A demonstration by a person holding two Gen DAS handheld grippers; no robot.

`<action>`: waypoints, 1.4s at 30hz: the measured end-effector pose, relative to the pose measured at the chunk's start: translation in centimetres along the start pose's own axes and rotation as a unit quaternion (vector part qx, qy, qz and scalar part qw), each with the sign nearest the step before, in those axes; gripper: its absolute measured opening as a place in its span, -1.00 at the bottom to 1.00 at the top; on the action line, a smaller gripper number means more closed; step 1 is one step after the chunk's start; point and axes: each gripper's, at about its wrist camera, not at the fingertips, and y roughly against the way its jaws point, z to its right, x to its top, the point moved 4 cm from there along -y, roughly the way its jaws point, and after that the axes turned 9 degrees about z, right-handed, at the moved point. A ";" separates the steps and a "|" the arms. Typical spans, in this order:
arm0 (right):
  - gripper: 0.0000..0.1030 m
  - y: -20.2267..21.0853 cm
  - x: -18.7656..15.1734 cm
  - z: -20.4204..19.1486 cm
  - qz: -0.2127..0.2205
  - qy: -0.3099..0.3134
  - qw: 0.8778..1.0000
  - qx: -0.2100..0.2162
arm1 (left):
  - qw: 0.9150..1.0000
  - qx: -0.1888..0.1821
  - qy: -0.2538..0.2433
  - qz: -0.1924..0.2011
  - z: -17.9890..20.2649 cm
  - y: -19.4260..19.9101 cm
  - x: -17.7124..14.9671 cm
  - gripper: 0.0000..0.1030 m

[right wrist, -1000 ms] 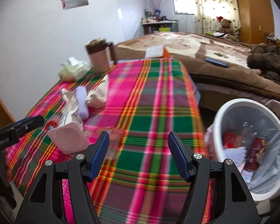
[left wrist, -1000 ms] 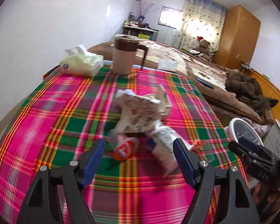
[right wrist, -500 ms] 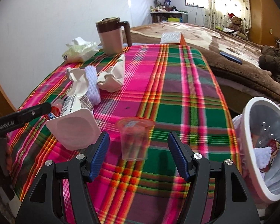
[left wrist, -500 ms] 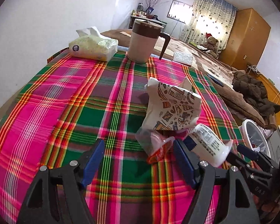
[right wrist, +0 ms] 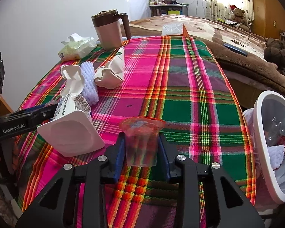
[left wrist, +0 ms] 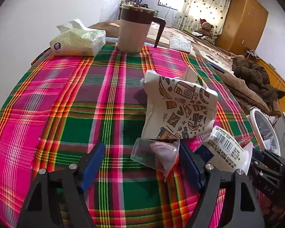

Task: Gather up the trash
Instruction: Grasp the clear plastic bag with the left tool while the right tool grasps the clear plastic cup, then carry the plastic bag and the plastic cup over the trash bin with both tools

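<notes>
In the right wrist view my right gripper (right wrist: 141,152) is closing its jaws around an upright clear plastic cup (right wrist: 141,142) with a red rim, and both blue pads lie against its sides. My left gripper (left wrist: 141,165) is open over the plaid tablecloth (left wrist: 85,98). A second clear cup (left wrist: 155,155) lies on its side between the left fingers, close to the right-hand pad. Just beyond it are a printed paper bag (left wrist: 180,110) and a white barcode tub (left wrist: 228,152). The white bin (right wrist: 264,114), holding trash, stands off the table's right edge.
A brown-lidded mug (left wrist: 134,30) and a tissue pack (left wrist: 77,41) stand at the table's far end. Crumpled white paper (right wrist: 112,72) and a foam net (right wrist: 89,83) lie left of centre. A bed with brown blankets (right wrist: 247,60) runs along the right.
My right jaws have narrowed from wide open onto the red-rimmed cup. My left gripper has come lower and closer to the trash pile, and the lying cup now sits between its fingers.
</notes>
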 end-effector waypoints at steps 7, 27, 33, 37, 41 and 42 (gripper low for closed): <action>-0.33 0.1 0.0 0.2 0.002 -0.014 1.000 0.001 | 1.000 -0.014 0.000 -0.005 0.1 -0.1 0.0 -0.15; -0.33 2.9 1.2 1.8 0.053 -0.026 0.998 0.009 | 0.999 -0.002 -0.003 0.039 2.3 3.7 0.9 -0.15; -0.33 4.6 1.9 2.8 0.073 -0.024 0.997 0.003 | 0.998 -0.015 -0.016 0.064 4.8 4.9 2.0 -0.15; -0.33 5.7 2.3 3.9 0.089 -0.029 0.996 -0.005 | 0.996 -0.028 -0.029 0.074 6.7 5.2 2.6 -0.15; -0.33 6.7 2.7 5.2 0.104 -0.038 0.994 -0.019 | 0.994 -0.048 -0.046 0.082 9.1 5.4 3.4 -0.15; -0.33 6.9 2.8 5.6 0.107 -0.041 0.993 -0.021 | 0.994 -0.051 -0.049 0.084 9.6 5.4 3.4 -0.15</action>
